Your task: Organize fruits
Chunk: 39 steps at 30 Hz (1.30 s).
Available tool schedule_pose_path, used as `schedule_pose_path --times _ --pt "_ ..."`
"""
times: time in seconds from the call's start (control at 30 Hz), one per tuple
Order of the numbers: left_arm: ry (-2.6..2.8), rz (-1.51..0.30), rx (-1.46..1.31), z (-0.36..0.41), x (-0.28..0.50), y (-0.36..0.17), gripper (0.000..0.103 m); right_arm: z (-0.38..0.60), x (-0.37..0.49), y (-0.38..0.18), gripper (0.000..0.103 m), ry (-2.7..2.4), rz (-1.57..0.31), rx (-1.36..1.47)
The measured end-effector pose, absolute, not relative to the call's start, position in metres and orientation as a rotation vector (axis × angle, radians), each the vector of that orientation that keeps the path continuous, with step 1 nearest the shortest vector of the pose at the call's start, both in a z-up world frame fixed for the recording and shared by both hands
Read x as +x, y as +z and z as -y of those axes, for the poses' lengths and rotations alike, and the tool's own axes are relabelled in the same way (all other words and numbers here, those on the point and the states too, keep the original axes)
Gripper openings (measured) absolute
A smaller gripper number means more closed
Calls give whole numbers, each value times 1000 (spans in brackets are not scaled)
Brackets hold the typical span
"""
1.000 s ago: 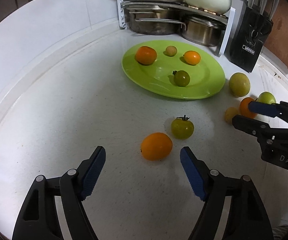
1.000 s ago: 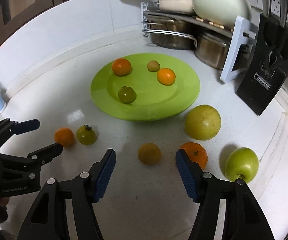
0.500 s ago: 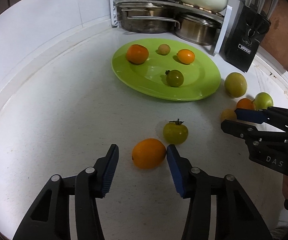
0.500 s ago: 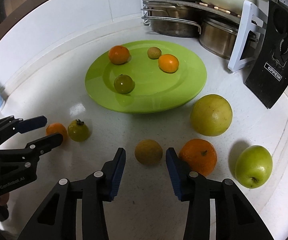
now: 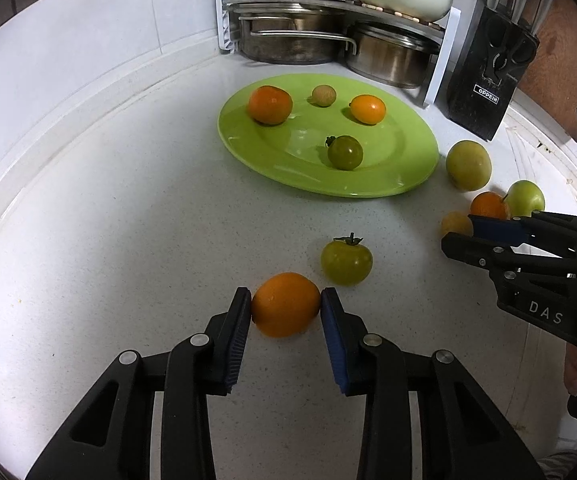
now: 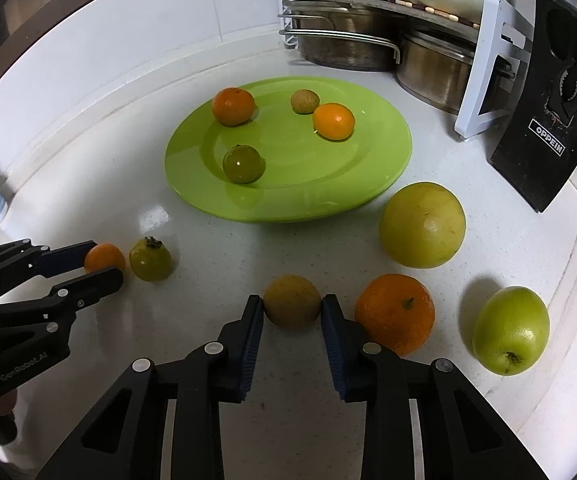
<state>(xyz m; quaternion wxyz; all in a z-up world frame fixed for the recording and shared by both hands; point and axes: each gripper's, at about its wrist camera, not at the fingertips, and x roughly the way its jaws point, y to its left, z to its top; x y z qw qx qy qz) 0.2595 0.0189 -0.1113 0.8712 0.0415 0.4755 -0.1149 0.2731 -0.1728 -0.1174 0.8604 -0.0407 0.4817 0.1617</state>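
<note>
While both grips sit only at the widest part of round, smooth fruit, the main risk is a squeeze-out: pads meeting a sphere slightly off its middle could roll it forward across the white speckled bench (image 5: pixel 128 240).

Left gripper (image 5: pixel 286 306): jaws have just been closing and now stand narrow, blue pads pressed on either side of the small orange round fruit (image 5: pixel 286 304), which rests on the bench toward its near edge. A green tomato with a dark stalk (image 5: pixel 346 261) lies just beside the right pad, apart from it as far as I can tell; a skewed lift could nudge it.

Right gripper (image 6: pixel 292 306): jaws likewise just closed in, narrow, pads clamped on the dull yellow-brown round fruit (image 6: pixel 292 301), also on the bench near the front edge. Its right finger lies against or just beside the large orange with a green stem scar (image 6: pixel 395 312); cannot tell if they touch. Dragging sideways would likely shove that orange toward the green apple (image 6: pixel 510 335).

Both grippers point steeply down and forward over the bench, side by side and well apart, fingers level with each other.

Round lime-green plate (image 6: pixel 388 160) lies toward the back of the bench, already carrying four small fruits. A large yellow-green fruit (image 6: pixel 422 225) rests just off its rim, a possible obstacle on the right-hand carry.
</note>
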Motion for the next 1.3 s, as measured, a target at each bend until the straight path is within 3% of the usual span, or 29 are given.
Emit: schedule_pose_path --times 0.73,1.3 --pt "-259 -796 102 -14 266 -51 35 168 282 -57 31 390 -852 -61" --pt "-288 -749 119 -11 345 -30 35 149 346 -34 31 398 -813 -96"
